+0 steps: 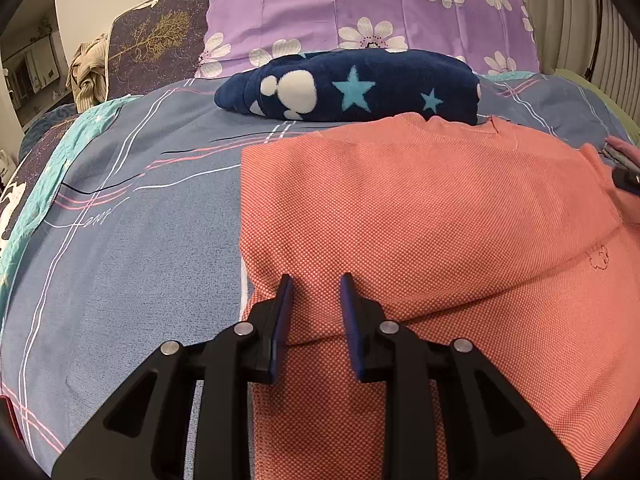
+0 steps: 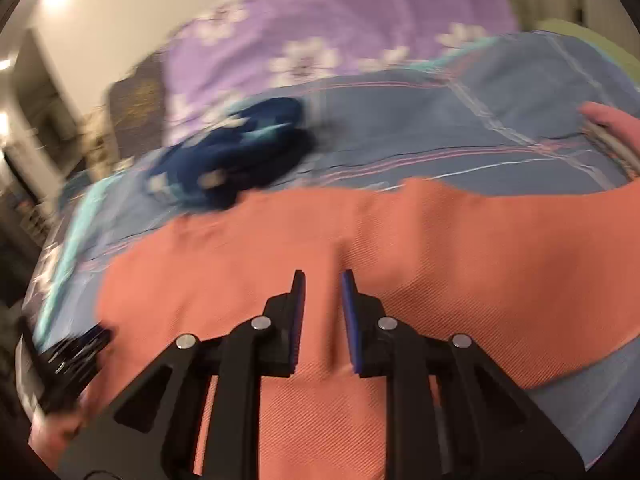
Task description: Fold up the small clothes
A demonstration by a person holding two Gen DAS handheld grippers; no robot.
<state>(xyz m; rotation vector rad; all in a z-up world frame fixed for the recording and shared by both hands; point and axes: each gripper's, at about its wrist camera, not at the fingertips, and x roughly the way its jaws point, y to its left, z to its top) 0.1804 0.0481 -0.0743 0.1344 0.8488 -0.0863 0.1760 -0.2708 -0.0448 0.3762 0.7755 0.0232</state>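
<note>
A salmon-pink knit shirt (image 1: 420, 208) lies partly folded on the blue bedspread (image 1: 120, 248). My left gripper (image 1: 316, 284) is open, its fingers resting on the shirt's lower left fold, with nothing clamped between them. In the right wrist view, which is blurred by motion, the same shirt (image 2: 280, 248) spreads across the bed. My right gripper (image 2: 323, 280) is open just above its cloth. The left gripper also shows at the left edge of the right wrist view (image 2: 68, 356).
A folded navy fleece with stars (image 1: 352, 84) lies behind the shirt, also visible in the right wrist view (image 2: 236, 152). A purple flowered pillow (image 1: 360, 8) and a dark patterned pillow (image 1: 156, 40) stand at the bed's head. A pink-and-grey garment (image 2: 612, 136) lies at right.
</note>
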